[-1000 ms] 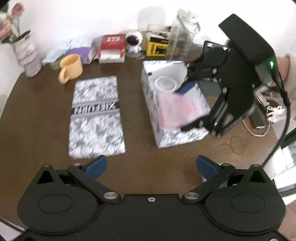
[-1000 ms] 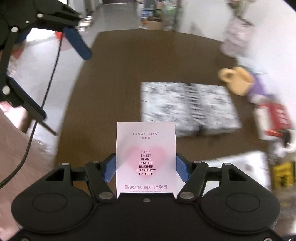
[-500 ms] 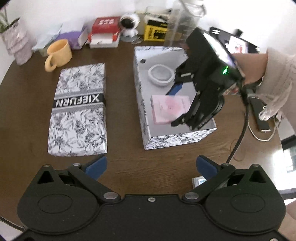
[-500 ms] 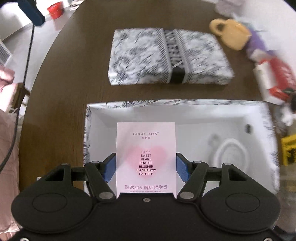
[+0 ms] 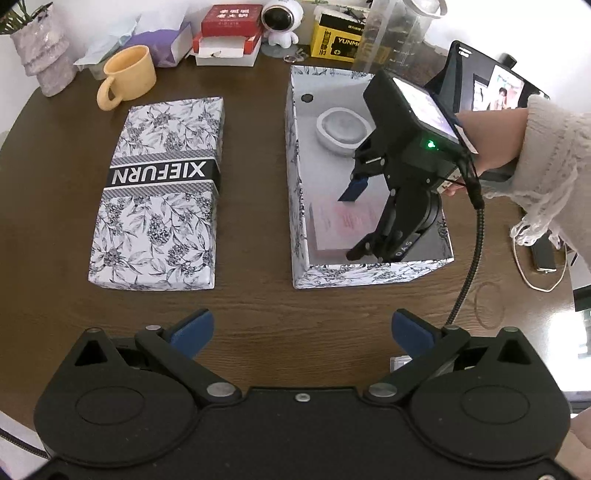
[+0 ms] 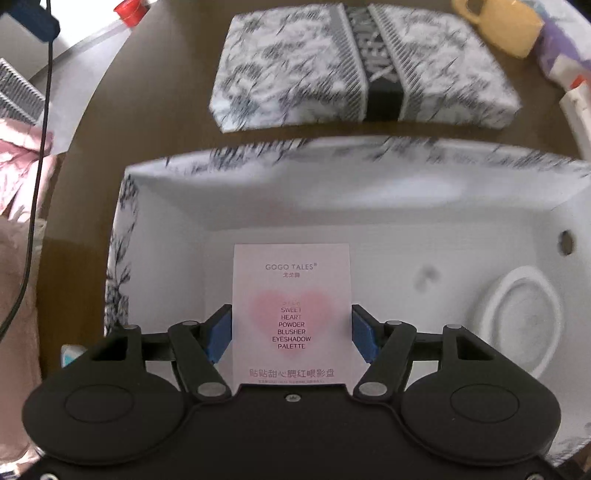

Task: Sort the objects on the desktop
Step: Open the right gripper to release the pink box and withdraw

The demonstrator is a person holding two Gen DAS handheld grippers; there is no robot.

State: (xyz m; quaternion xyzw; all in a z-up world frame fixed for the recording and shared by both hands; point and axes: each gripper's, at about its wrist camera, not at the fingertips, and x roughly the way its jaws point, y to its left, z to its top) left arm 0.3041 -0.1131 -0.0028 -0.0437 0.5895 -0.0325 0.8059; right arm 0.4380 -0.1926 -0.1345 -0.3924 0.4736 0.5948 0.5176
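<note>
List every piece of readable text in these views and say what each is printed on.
"XIEFURN": black band on the floral box lid.
"GOGO TALES": top of the pink palette box, held in the right gripper.
"SWEET HEART POWDER BLUSHER EYESHADOW PALETTE": same box, over the heart; the line above is too faint.
"YUNM…": yellow box, cut off by the clear bottle.
Red box: characters too small.

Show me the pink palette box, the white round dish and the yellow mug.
pink palette box [image 6: 291,295], right wrist view, printed front.
white round dish [image 5: 341,130], left wrist view, centre.
yellow mug [image 5: 131,75], left wrist view, outer wall.
</note>
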